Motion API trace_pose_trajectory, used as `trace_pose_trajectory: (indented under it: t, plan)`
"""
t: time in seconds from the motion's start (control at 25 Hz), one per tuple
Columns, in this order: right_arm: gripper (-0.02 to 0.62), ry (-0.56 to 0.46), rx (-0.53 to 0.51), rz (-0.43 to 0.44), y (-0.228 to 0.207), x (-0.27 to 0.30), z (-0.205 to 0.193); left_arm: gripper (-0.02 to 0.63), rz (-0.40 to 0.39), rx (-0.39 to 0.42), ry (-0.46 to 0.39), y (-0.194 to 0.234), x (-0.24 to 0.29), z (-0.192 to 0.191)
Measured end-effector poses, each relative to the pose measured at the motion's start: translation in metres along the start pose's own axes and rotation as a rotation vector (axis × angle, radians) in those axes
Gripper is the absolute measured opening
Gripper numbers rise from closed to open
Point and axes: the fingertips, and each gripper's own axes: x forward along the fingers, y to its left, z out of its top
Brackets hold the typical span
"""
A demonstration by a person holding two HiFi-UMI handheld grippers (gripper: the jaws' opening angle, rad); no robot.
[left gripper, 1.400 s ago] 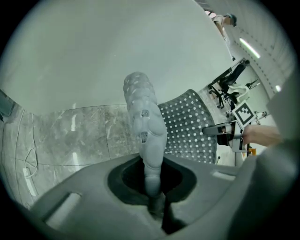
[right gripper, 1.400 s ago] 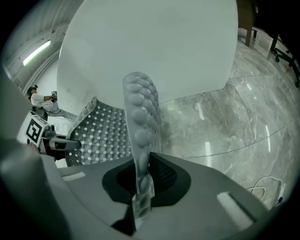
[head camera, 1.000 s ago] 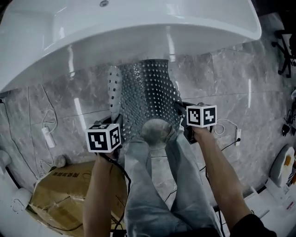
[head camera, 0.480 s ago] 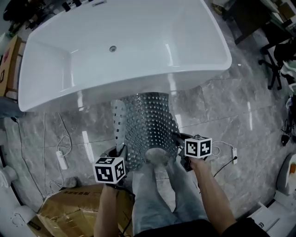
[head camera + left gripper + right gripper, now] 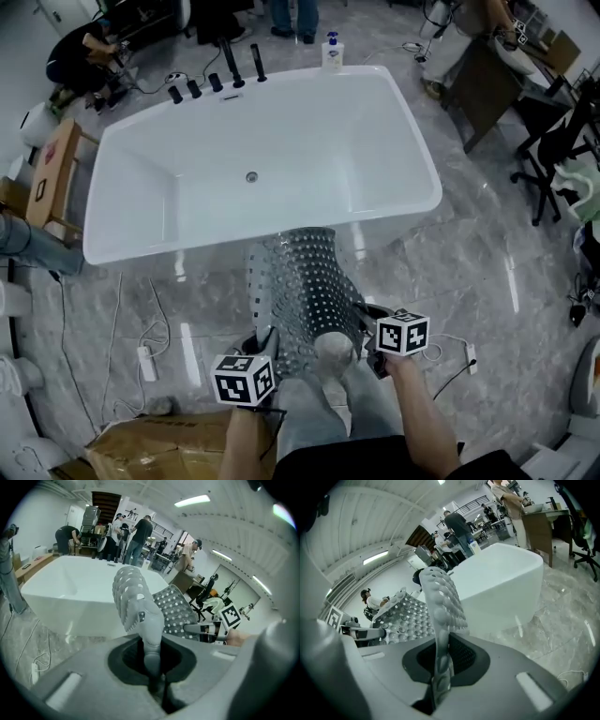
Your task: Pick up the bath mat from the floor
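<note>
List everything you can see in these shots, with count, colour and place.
bathtub: one, white, centre
taps: one set, black, tub's far rim
pump bottle: one, white, tub's far rim
bath mat: one, grey, perforated, hanging in front of the tub
cardboard box: one, brown, lower left
power strip: one, white, left of the mat
office chair: one, black, right
floor: grey marble tiles
bystanders: several, far side
left gripper: grey, shut on the mat's left edge
right gripper: grey, shut on the mat's right edge
legs: grey trousers, bottom centre
</note>
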Motion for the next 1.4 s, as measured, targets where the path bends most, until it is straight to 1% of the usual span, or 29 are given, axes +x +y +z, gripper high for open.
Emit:
trace_pose_trajectory:
  t: [0.08, 0.24, 0.36, 0.48, 0.64, 0.88, 1.08, 1.28, 1.4]
  plan:
    - [0.021, -0.048, -0.017, 0.016, 0.020, -0.012, 0.021, 0.021, -0.003, 0.022, -0.044, -0.007, -0.017, 0.023]
    - [0.021, -0.108, -0.056, 0.042, 0.050, -0.043, 0.055, 0.021, -0.011, 0.060, -0.106, -0.029, -0.043, 0.062]
    - [0.021, -0.177, -0.096, 0.057, 0.070, -0.058, 0.090, 0.021, -0.018, 0.120, -0.159, -0.042, -0.055, 0.098]
    - [0.021, -0.222, -0.135, 0.070, 0.090, -0.073, 0.116, 0.021, -0.021, 0.167, -0.191, -0.052, -0.069, 0.120]
    - [0.021, -0.301, -0.193, 0.089, 0.120, -0.093, 0.161, 0.021, -0.029, 0.198, -0.273, -0.064, -0.095, 0.162]
    - [0.021, -0.420, -0.277, 0.132, 0.166, -0.136, 0.221, 0.020, -0.010, 0.250, -0.386, -0.089, -0.135, 0.220]
    - [0.021, -0.536, -0.339, 0.170, 0.203, -0.182, 0.270, 0.020, -0.015, 0.303, -0.493, -0.120, -0.166, 0.267]
    - [0.021, -0.656, -0.412, 0.206, 0.245, -0.221, 0.305, 0.020, -0.009, 0.349, -0.620, -0.150, -0.206, 0.306]
    - [0.020, -0.722, -0.431, 0.231, 0.266, -0.242, 0.321, 0.020, -0.013, 0.349, -0.712, -0.166, -0.231, 0.326]
